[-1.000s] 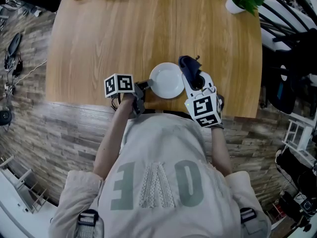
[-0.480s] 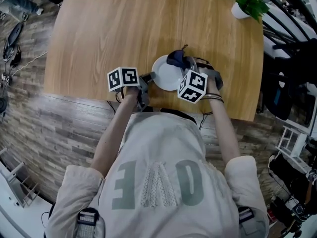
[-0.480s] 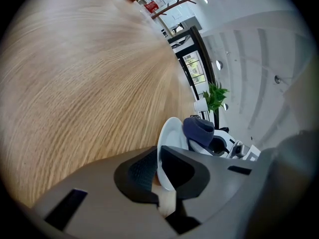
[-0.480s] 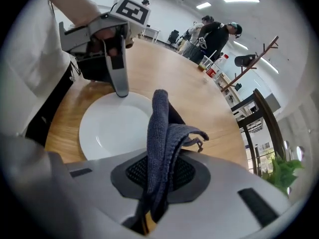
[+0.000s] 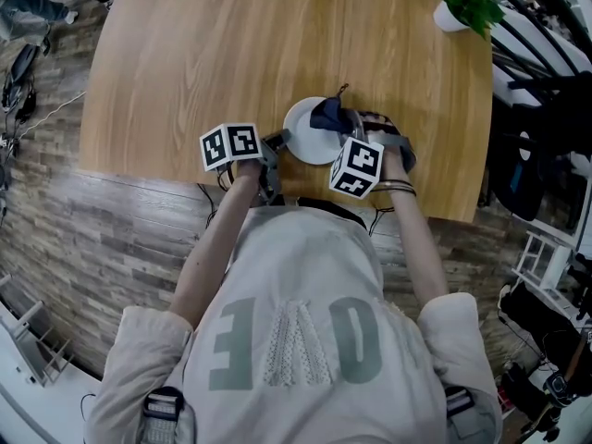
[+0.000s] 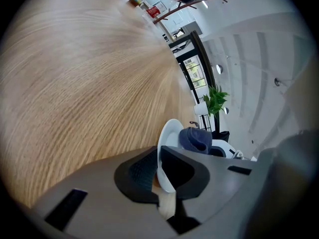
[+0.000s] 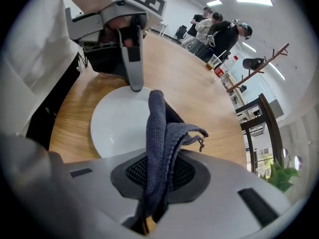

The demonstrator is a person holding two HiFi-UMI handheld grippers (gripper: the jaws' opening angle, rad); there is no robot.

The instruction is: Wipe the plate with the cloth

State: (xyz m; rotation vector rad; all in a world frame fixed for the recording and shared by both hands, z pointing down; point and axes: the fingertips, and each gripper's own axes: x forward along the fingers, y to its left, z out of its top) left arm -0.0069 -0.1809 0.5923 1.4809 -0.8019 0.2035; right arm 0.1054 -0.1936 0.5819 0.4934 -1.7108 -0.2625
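A small white plate sits near the front edge of the wooden table. My left gripper is shut on the plate's left rim, which stands pinched between the two dark pads. My right gripper points steeply down over the plate's right side and is shut on a dark blue cloth. In the right gripper view the cloth hangs out from between the jaws onto the plate. The left gripper holds the far rim there. From the left gripper view the cloth lies bunched on the plate.
A potted plant stands at the table's far right corner. Bottles and cups sit at the far end, with several people beyond. The table's front edge runs just below both grippers.
My right gripper has rolled over and come down, bringing the cloth from beside the plate onto its right part. The left gripper has stayed on the rim.
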